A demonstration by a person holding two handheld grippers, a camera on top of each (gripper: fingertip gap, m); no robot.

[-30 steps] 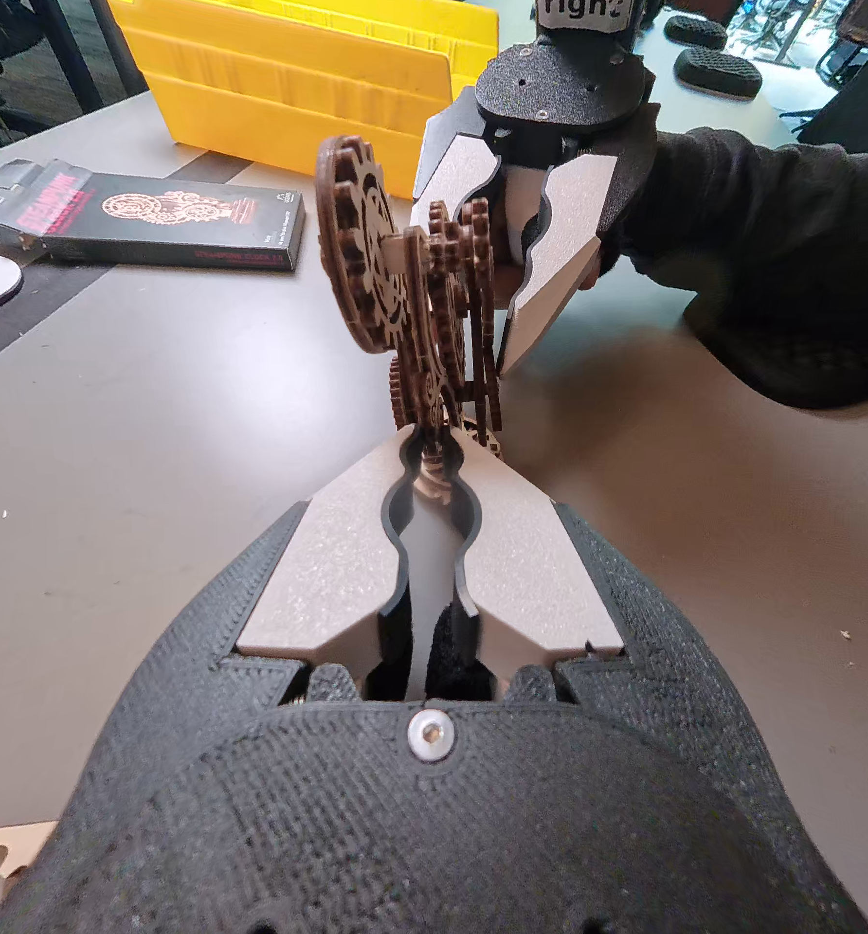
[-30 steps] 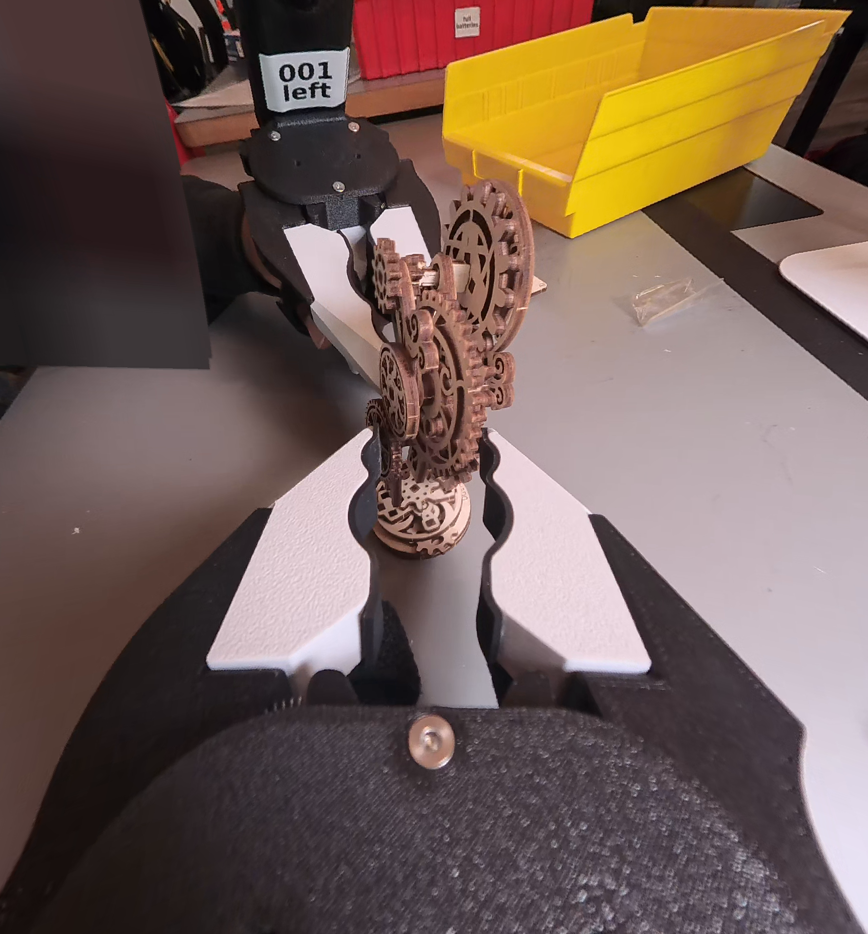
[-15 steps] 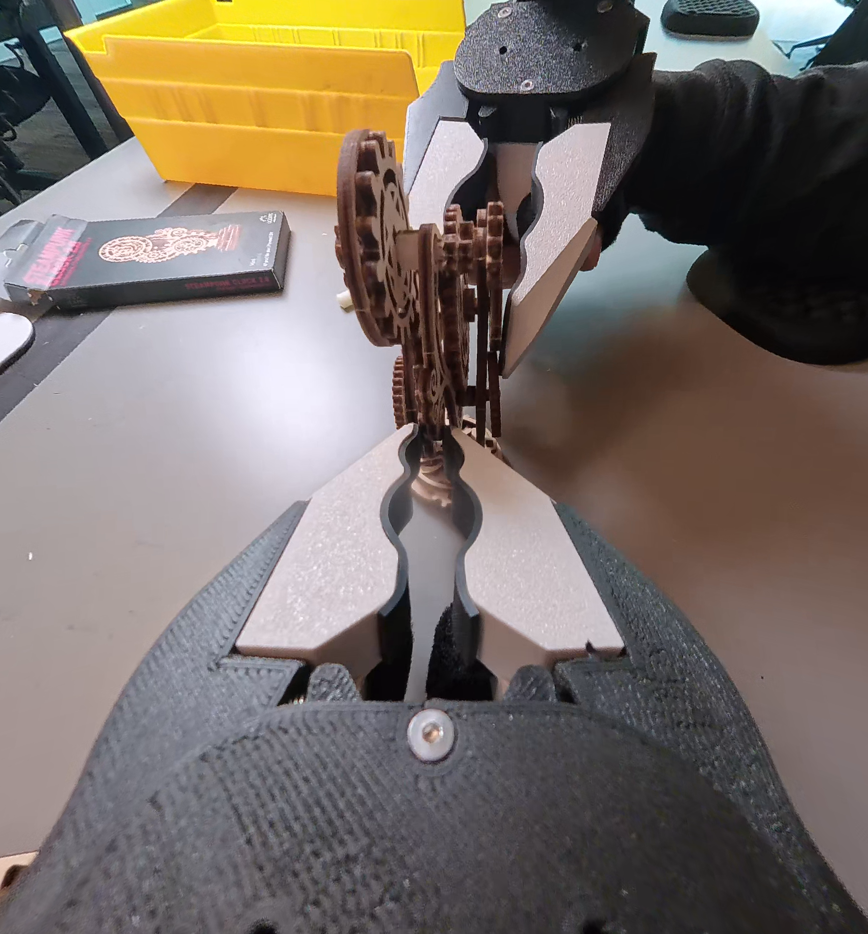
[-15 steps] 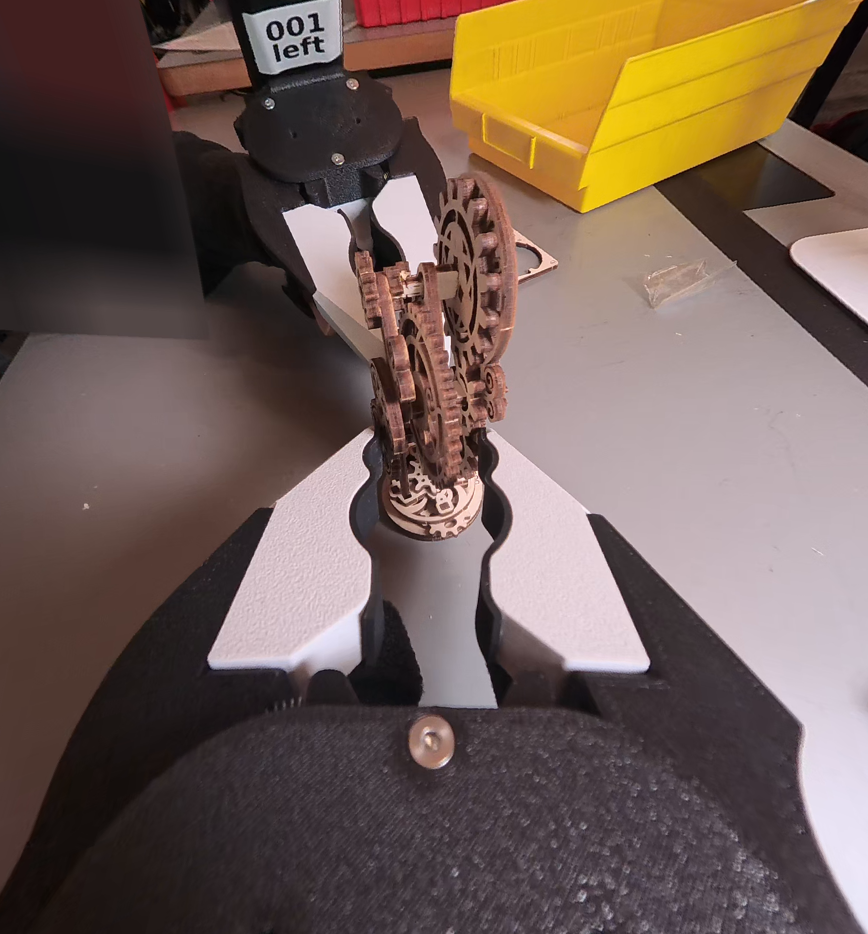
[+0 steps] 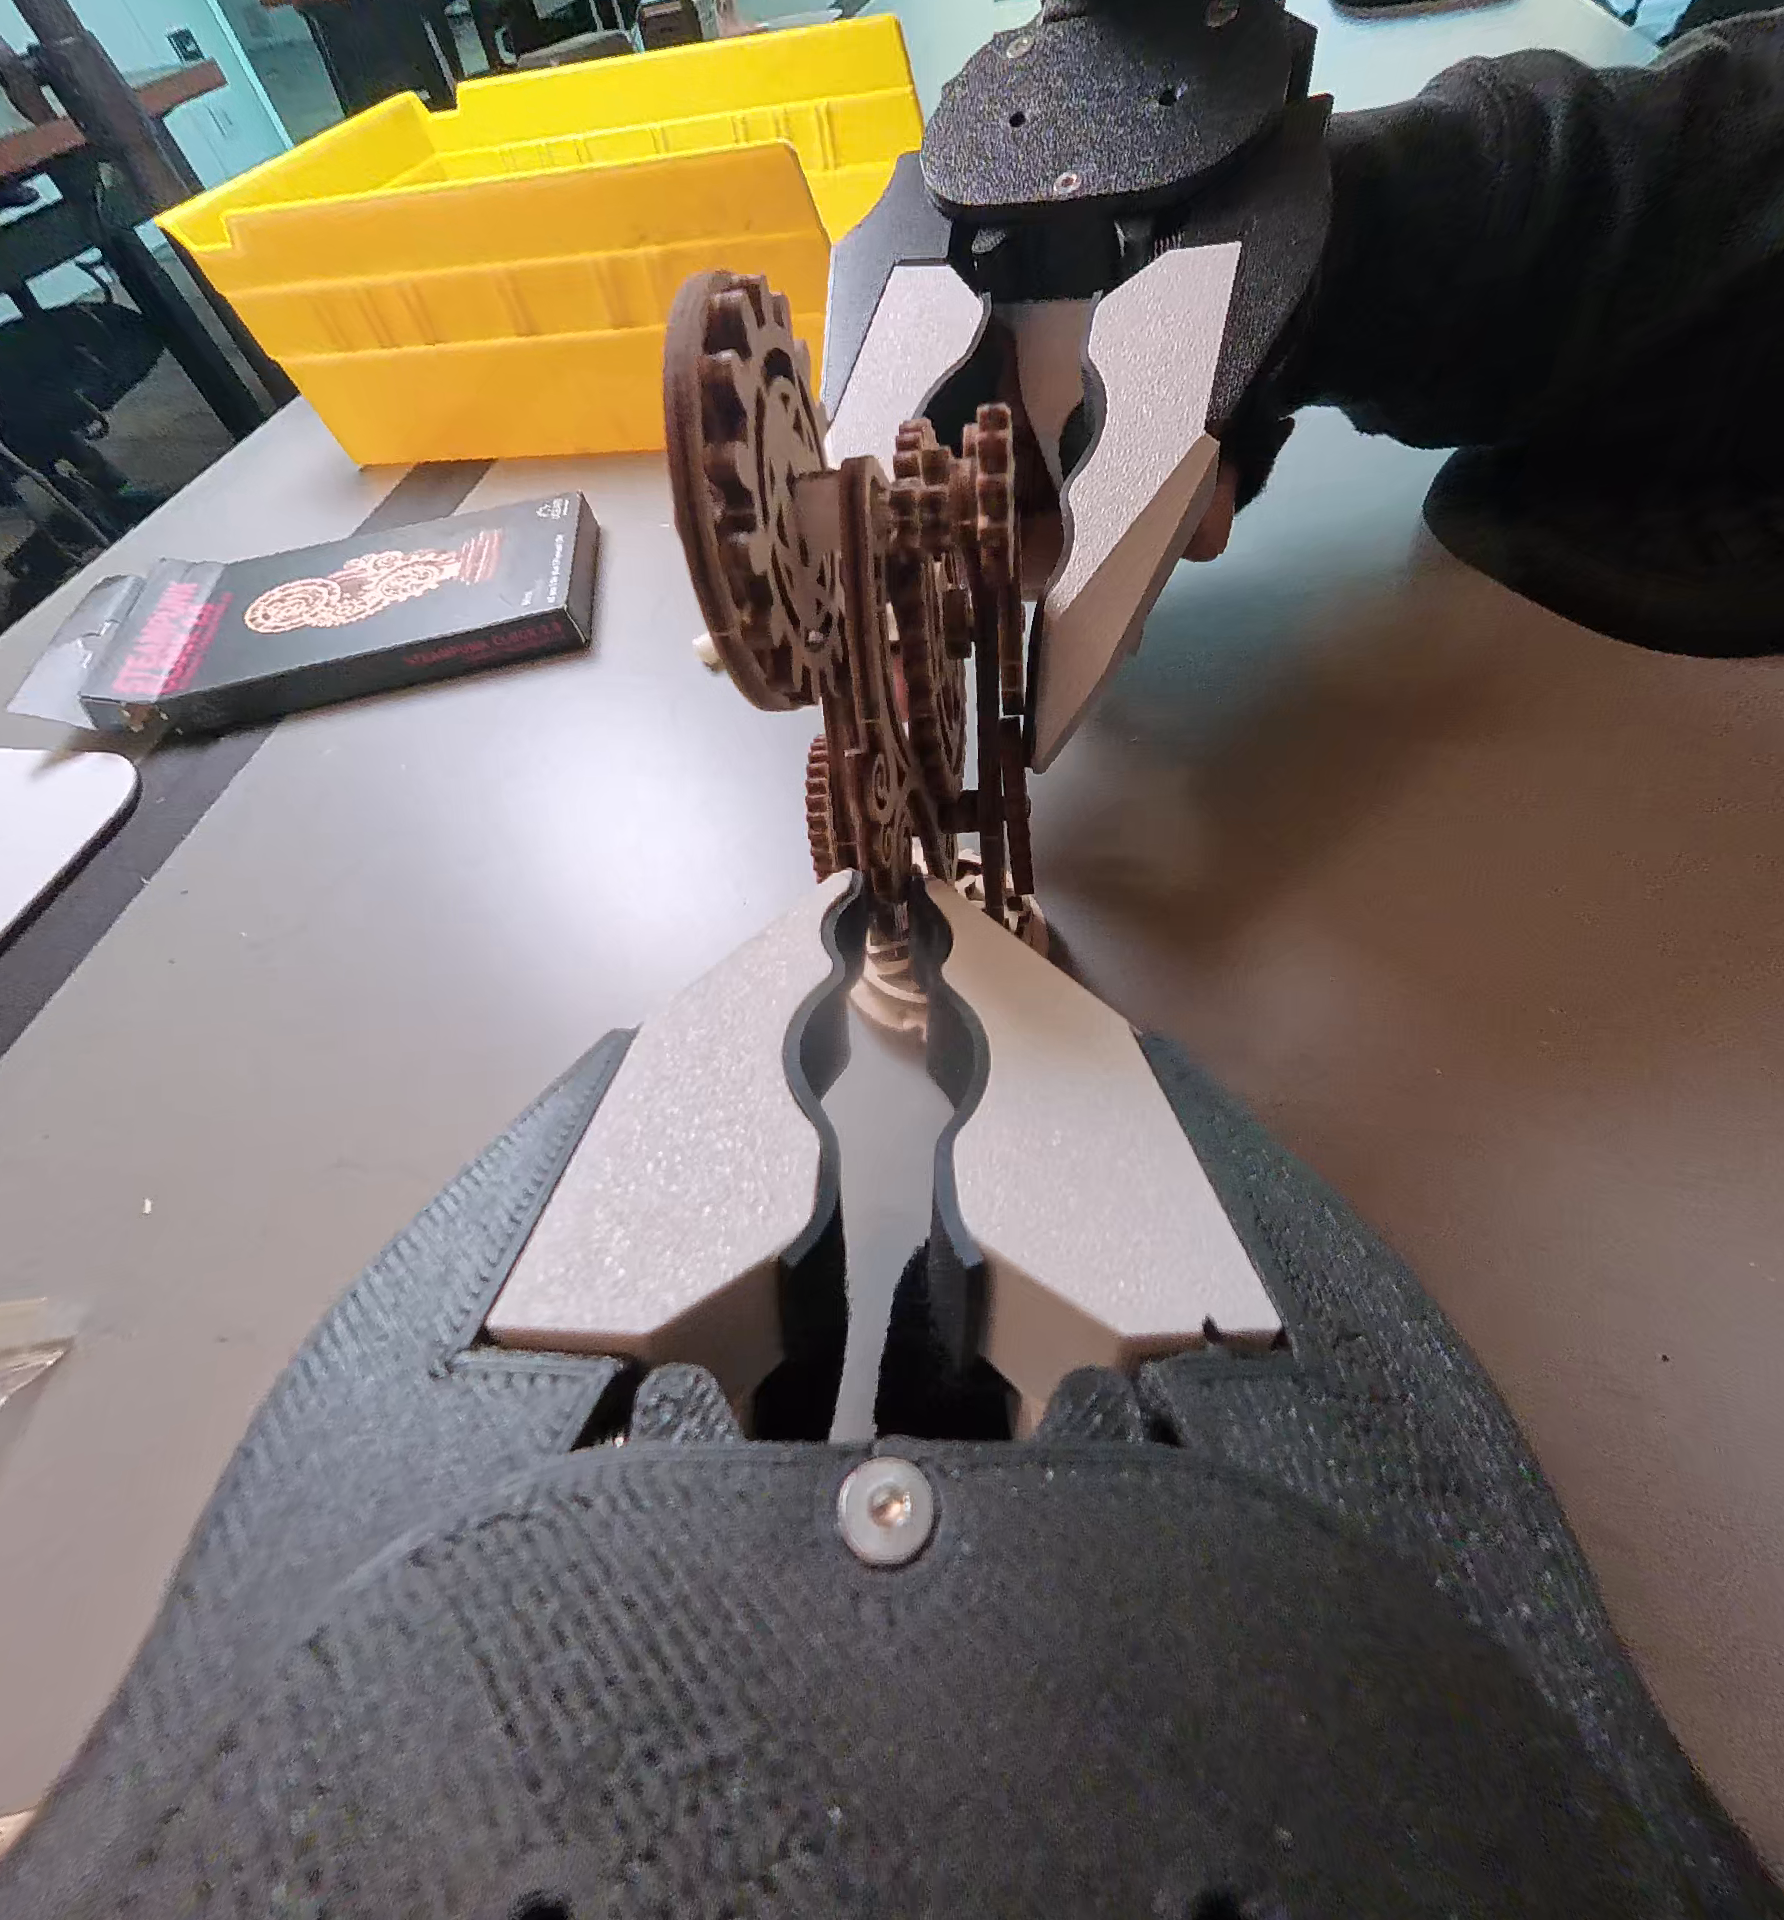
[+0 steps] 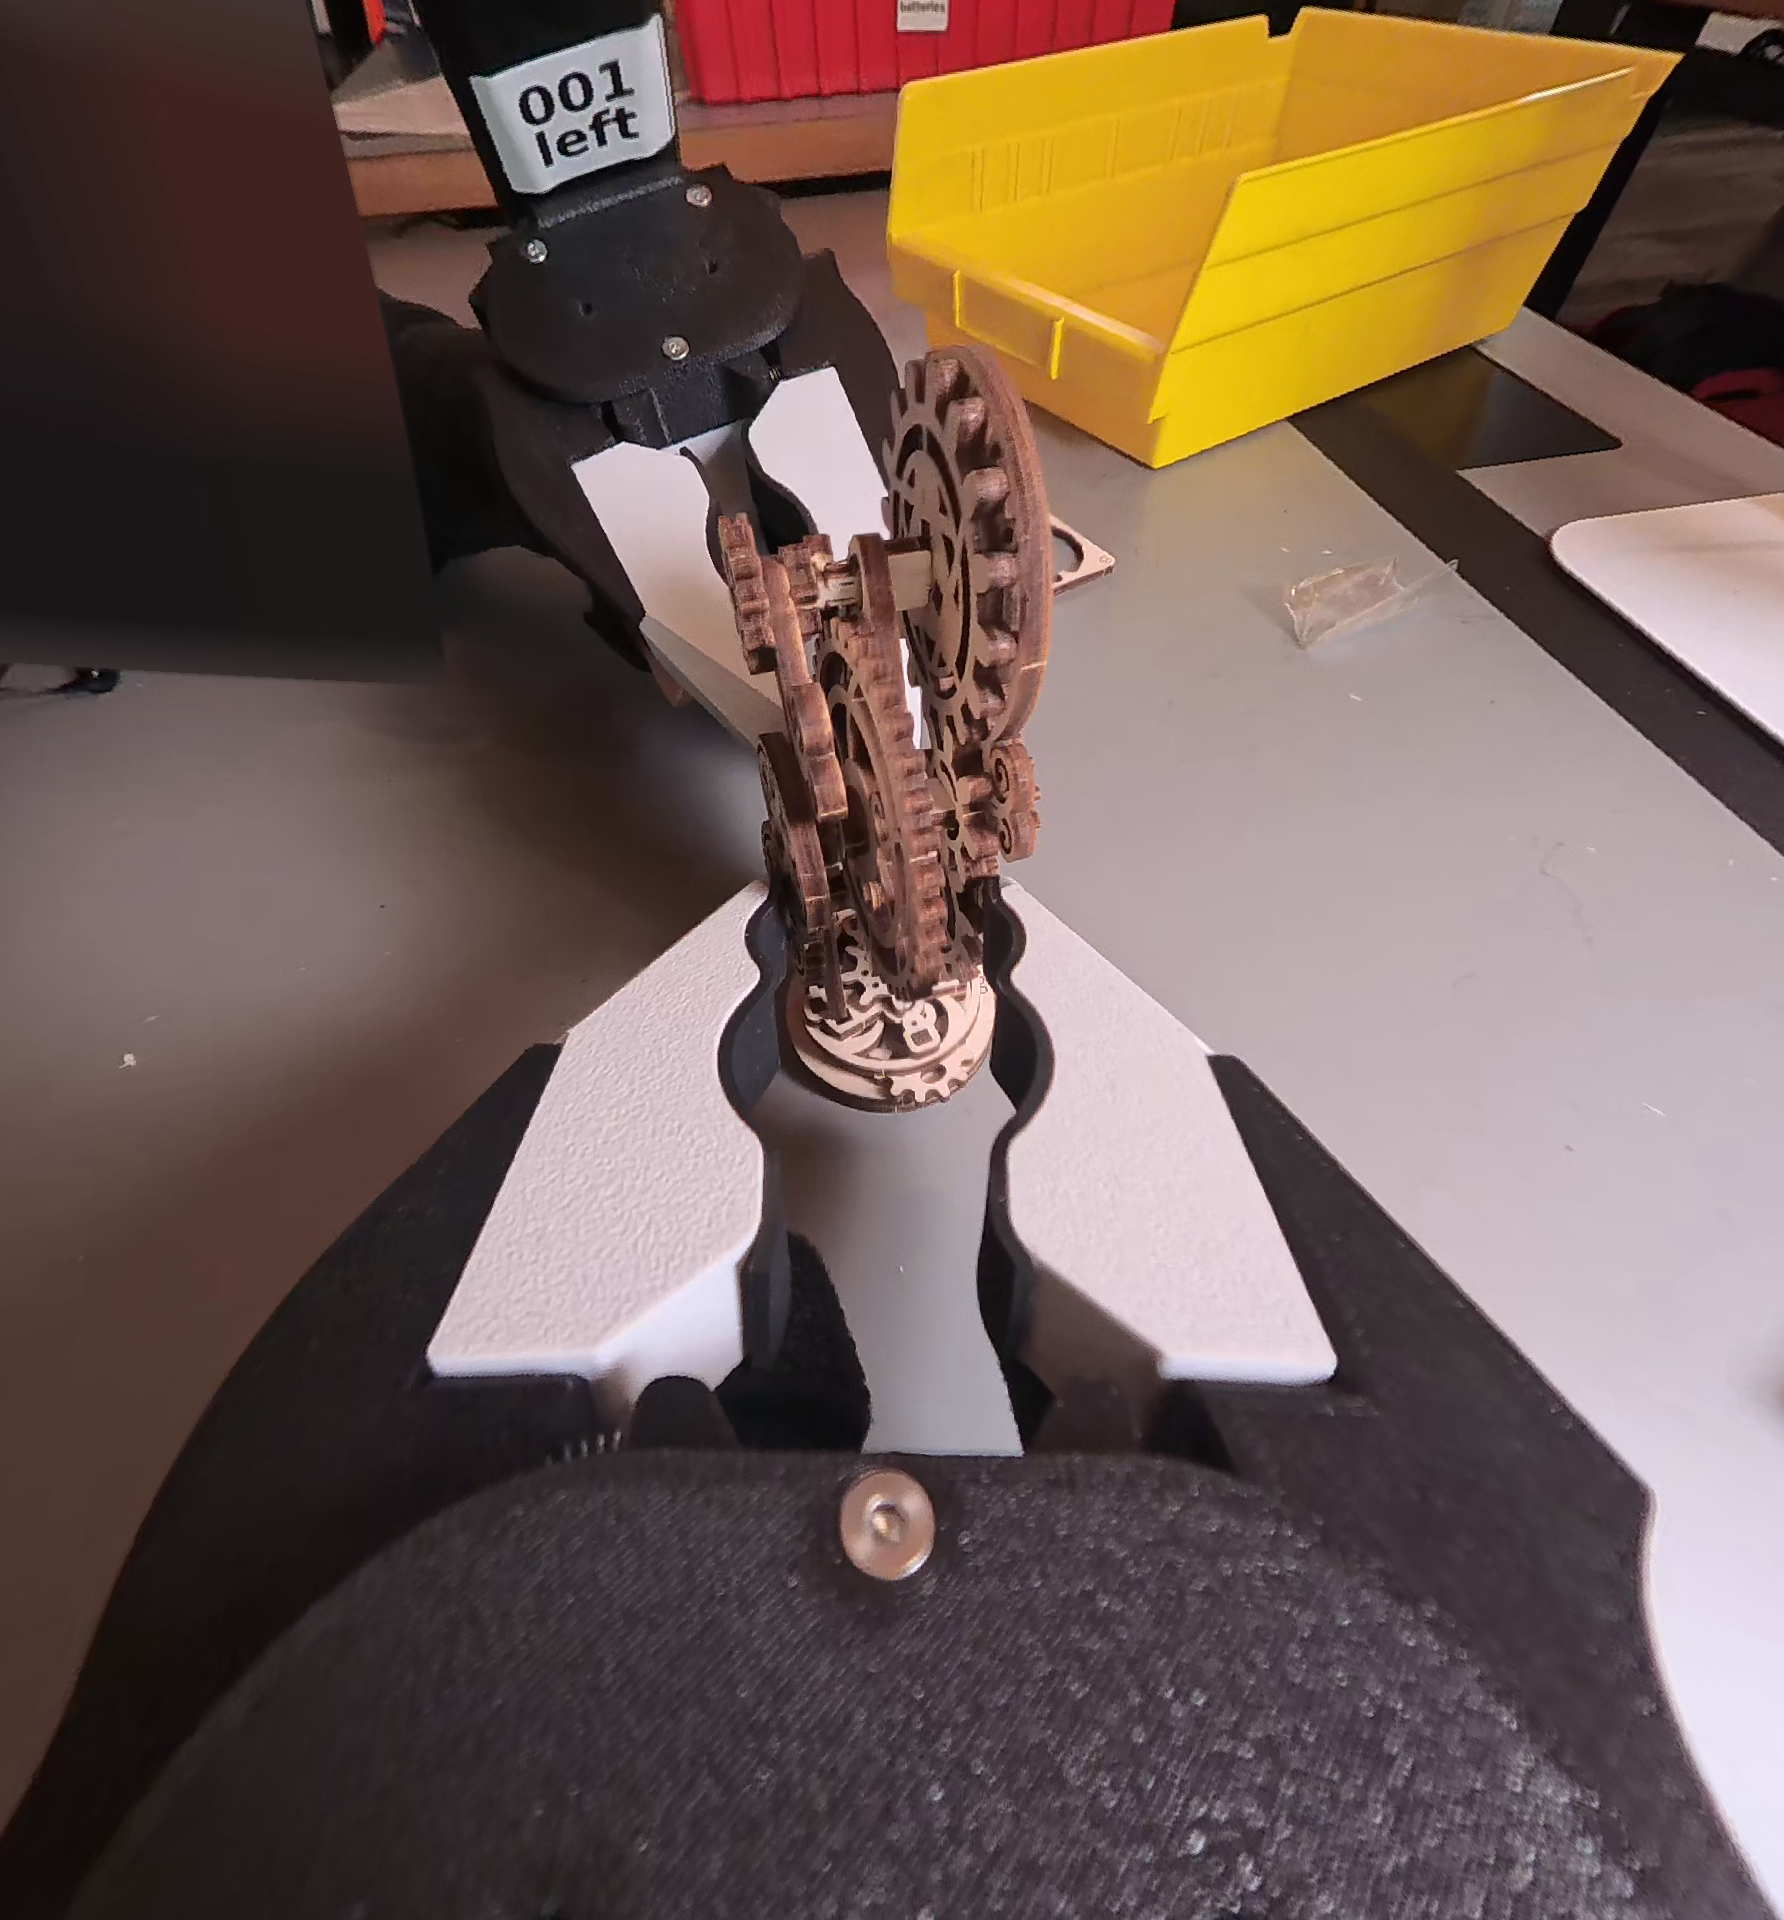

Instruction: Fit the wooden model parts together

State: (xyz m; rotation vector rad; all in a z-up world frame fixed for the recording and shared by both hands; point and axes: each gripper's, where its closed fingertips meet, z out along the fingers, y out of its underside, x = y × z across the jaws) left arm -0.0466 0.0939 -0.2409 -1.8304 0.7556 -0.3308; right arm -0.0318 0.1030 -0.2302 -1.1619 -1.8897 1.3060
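A brown wooden gear model (image 5: 867, 582) stands upright on a pale round base between my two grippers; it also shows in the right wrist view (image 6: 898, 727). My left gripper (image 5: 890, 909) is shut on a thin upright plate low on the model. Its fingers (image 6: 649, 561) show behind the model in the right wrist view. My right gripper (image 6: 886, 904) is shut on the model's lower part just above the base (image 6: 893, 1060), a pad against each side. Its fingers (image 5: 1127, 499) show on the far side of the model in the left wrist view.
A yellow bin (image 5: 514, 291) stands at the back of the grey table (image 5: 400, 987); it also shows in the right wrist view (image 6: 1283, 239). A black box (image 5: 348, 613) and a white pad (image 5: 5, 842) lie to the left. A clear bag (image 6: 1355, 603) lies to the right. A dark sleeve (image 5: 1594, 312) is behind the right gripper. The grippers are tip to tip, or close to it.
The model has turned from partly face-on to nearly edge-on in the right wrist view, and the left gripper has swung with it. Both grips are unchanged.
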